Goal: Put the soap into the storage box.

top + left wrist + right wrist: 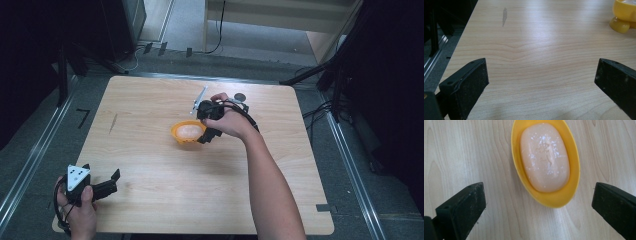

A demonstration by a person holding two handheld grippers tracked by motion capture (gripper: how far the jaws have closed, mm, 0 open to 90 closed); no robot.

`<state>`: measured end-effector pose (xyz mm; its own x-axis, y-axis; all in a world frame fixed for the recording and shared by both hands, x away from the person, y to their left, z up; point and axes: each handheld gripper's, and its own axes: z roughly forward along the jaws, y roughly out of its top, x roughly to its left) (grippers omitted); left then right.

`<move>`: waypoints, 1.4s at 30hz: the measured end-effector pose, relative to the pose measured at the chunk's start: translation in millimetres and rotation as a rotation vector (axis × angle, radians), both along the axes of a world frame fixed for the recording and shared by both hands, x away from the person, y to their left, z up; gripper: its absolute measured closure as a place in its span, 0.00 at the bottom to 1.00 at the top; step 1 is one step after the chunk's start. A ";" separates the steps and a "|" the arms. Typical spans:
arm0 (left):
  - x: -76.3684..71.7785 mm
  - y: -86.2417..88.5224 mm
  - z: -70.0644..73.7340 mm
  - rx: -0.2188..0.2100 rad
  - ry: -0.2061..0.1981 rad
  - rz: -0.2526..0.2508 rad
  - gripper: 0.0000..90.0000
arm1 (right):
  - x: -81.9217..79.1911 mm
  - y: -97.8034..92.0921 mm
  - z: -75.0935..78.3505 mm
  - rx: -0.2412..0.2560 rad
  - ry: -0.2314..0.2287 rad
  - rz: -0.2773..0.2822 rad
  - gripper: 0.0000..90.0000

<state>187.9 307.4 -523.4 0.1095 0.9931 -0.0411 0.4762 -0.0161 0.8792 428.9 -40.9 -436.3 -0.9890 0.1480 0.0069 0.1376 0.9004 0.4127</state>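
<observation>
A yellow oval soap dish [176, 133] stands near the middle of the wooden table [150, 110], with a pale pink bar of soap [189, 130] lying in it. My right gripper [203, 124] hovers at the dish's right side, open. In the right gripper view the soap [544, 157] and dish [574, 170] lie just ahead of my right gripper [539, 193], whose jaws stand wide apart and touch neither. My left gripper [115, 181] rests at the table's near left corner, open. In the left gripper view my left gripper [541, 67] has bare wood between its jaws, and the dish [624, 15] is far off.
A thin silver metal piece [200, 95] and a small dark round disc [240, 96] lie on the table just beyond the right hand. Dark stands and cables surround the table. The table's left edge [461, 42] runs close to the left gripper.
</observation>
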 end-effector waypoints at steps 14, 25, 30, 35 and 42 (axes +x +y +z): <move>0.1 -0.5 0.1 0.007 0.005 0.001 0.00 | -13.6 -43.8 -6.0 0.066 -0.008 -0.133 0.00; 0.3 -0.7 0.1 0.010 0.005 0.002 0.00 | -29.8 -73.7 -17.9 0.094 -0.024 -0.195 0.00; 0.3 -0.8 0.1 0.012 0.005 0.000 0.00 | -38.1 -86.5 -22.5 0.119 -0.027 -0.236 0.00; 0.4 -0.8 0.0 0.011 0.005 0.000 0.00 | -46.0 -100.2 -28.0 0.132 -0.021 -0.268 0.00; 0.4 -0.7 0.1 0.012 0.005 0.001 0.00 | -59.0 -118.7 -32.3 0.157 -0.027 -0.309 0.00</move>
